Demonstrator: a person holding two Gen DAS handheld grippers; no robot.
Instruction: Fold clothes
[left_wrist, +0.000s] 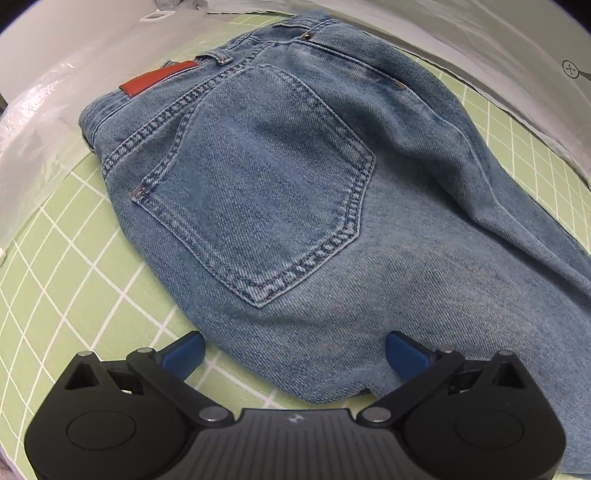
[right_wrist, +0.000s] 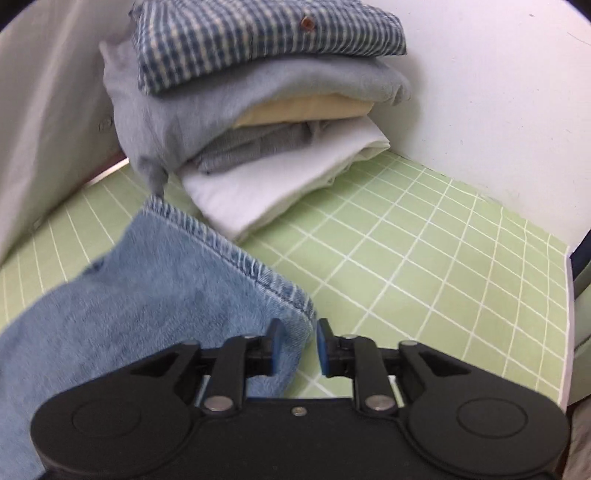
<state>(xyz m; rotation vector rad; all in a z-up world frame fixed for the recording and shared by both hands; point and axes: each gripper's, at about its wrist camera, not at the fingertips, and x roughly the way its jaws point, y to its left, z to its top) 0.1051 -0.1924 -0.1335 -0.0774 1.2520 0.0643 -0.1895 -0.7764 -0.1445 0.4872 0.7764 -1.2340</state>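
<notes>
1. Left gripper (left_wrist: 294, 352): blue pads spread wide apart, nothing pinched, poised steeply over the lower edge of the folded blue jeans (left_wrist: 295, 192) on the green grid mat (left_wrist: 55, 251).
2. Right gripper (right_wrist: 298, 347): pads partly apart with a clear gap, not pressing on anything; hem end of the jeans (right_wrist: 155, 280) just beside and partly under the left pad.
3. Likely step: taking hold of both ends for the next fold. Best done by seating each pad pair fully over all the denim layers at an edge, then closing firmly before lifting, so that no under-layer slips out.
4. Worth keeping both ends level during the carry-over, and edges matched before release.
5. Jeans orientation: back pocket (left_wrist: 258, 184) up, waistband with red-brown patch (left_wrist: 157, 79) at the far end in the left wrist view; long axis running from there toward the hem near the right gripper.
6. Stack of folded clothes (right_wrist: 258, 96) beyond the hem, close but apparently not touching.
</notes>
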